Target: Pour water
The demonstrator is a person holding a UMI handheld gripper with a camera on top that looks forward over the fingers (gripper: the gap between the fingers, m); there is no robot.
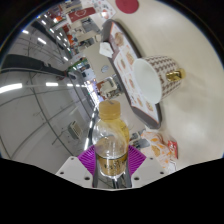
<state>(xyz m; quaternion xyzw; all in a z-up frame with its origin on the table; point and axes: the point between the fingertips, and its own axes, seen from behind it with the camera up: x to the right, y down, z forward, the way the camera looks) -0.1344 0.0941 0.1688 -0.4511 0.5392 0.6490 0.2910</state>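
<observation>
Purple finger pads [88,160] sit nearest the camera, one on each side of a clear plastic bottle [111,135]. Both fingers press against the bottle body, so the gripper [110,162] is pinching it. The bottle holds a pale yellowish liquid, carries a yellow cap [111,104] and appears upright relative to the fingers, although the whole view is rolled.

Beyond the bottle, a white paper cup [157,76] with a dark printed band stands on the light counter [190,40]; its mouth faces the camera. Flat printed sheets [128,62] lie between cup and bottle, and a small wrapped packet [160,143] lies just beside the right finger.

Task status, judged from this view: the grasp is complete and the bottle seems lifted. The cap appears still fitted, and no liquid is seen leaving the bottle. Whether the cup already contains anything cannot be determined. Pouring appears still to be done.

Legibility: no brand name, label text or cup print can be read.
</observation>
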